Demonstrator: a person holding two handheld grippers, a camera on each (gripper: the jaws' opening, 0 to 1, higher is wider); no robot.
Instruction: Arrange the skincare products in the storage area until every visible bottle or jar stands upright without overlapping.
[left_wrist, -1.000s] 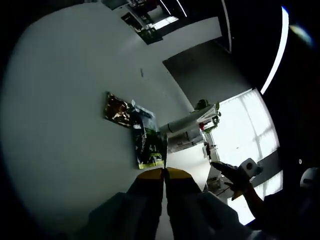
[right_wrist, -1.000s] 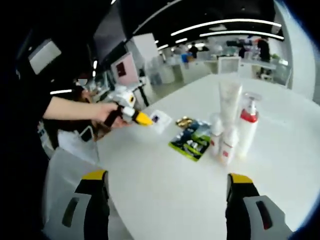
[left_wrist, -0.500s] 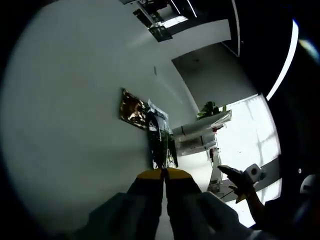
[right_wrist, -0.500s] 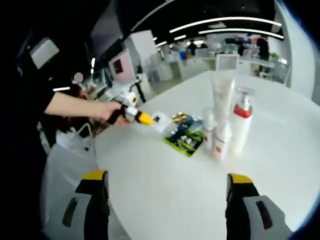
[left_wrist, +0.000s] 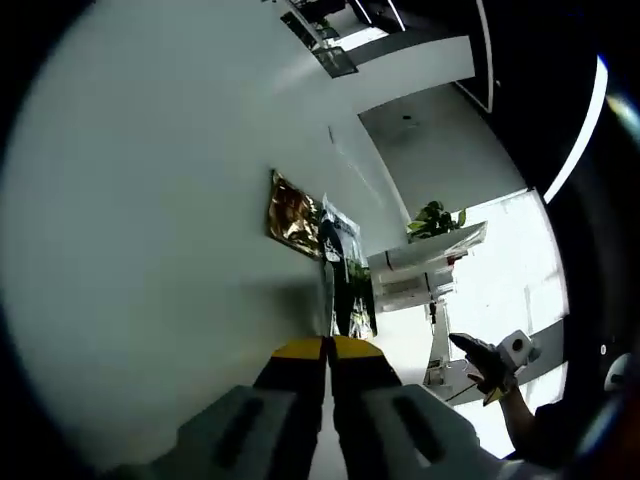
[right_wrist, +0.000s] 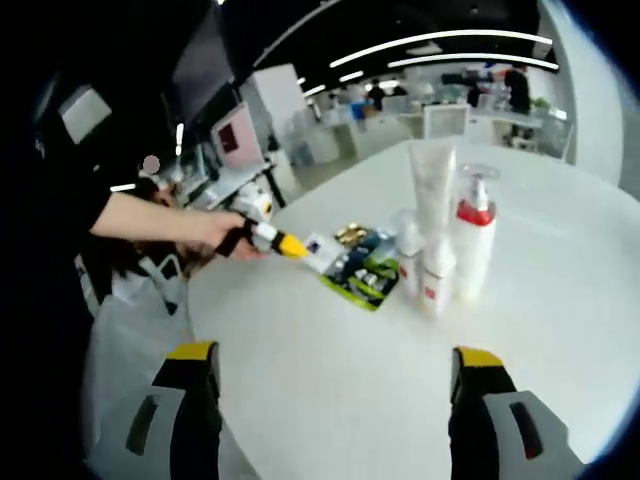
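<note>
The white counter (right_wrist: 330, 380) spreads wide in the right gripper view and takes up most of the left gripper view (left_wrist: 150, 250), where it appears rolled on its side. A white plastic bag (right_wrist: 125, 360) hangs at the counter's near left edge in the right gripper view.

The skincare products stand upright in a tight group toward the far right of the counter. The tall white tube (right_wrist: 432, 200) rises at the back. Just beside it on the right is the pump bottle (right_wrist: 473, 250), white with a red collar. In front are two small white bottles (right_wrist: 432, 282), close against each other and against the bigger ones.

Left of that group, flat sachets (right_wrist: 358, 272) lie on the counter, dark green with a gold one behind; the left gripper view sees them too (left_wrist: 335, 255), the gold one to the left.

The right tool (right_wrist: 330, 362) hovers over the near part of the counter, its yellow-tipped jaws wide apart and holding nothing, well short of the bottles.

The left tool (left_wrist: 327, 348) has its jaws pressed together, nothing between them. From the right gripper view it (right_wrist: 290, 243) is gripped in a person's hand (right_wrist: 215, 232), its yellow tip low over the counter, near a small white sachet (right_wrist: 320, 247).
</note>
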